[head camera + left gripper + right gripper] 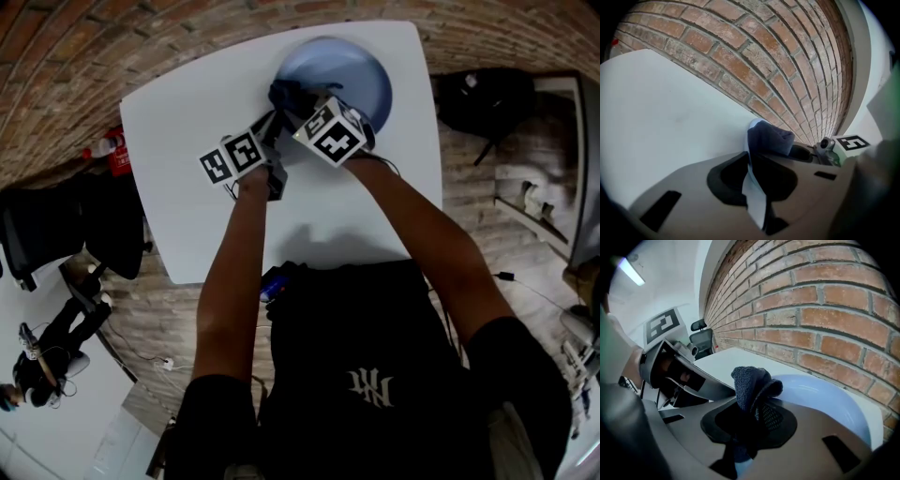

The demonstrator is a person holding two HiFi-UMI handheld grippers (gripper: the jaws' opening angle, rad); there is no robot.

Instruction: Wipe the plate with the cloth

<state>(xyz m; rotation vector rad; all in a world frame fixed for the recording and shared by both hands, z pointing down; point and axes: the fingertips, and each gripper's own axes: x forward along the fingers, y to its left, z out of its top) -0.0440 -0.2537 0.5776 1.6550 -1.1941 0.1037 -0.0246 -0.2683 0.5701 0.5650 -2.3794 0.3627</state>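
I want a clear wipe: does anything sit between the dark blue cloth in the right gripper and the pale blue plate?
Nothing visible does. The right gripper holds the dark blue woven cloth right at the pale blue round plate. The left gripper clamps the plate's rim beside it, clear of the plate's middle.

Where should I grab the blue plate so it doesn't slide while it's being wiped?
Grab the plate by its thin raised rim on the near left, coming in low from the side across the table. It lies flat, so only the rim fits between jaws, and the cloth in the right gripper needs its face free. The left gripper is clamped there.
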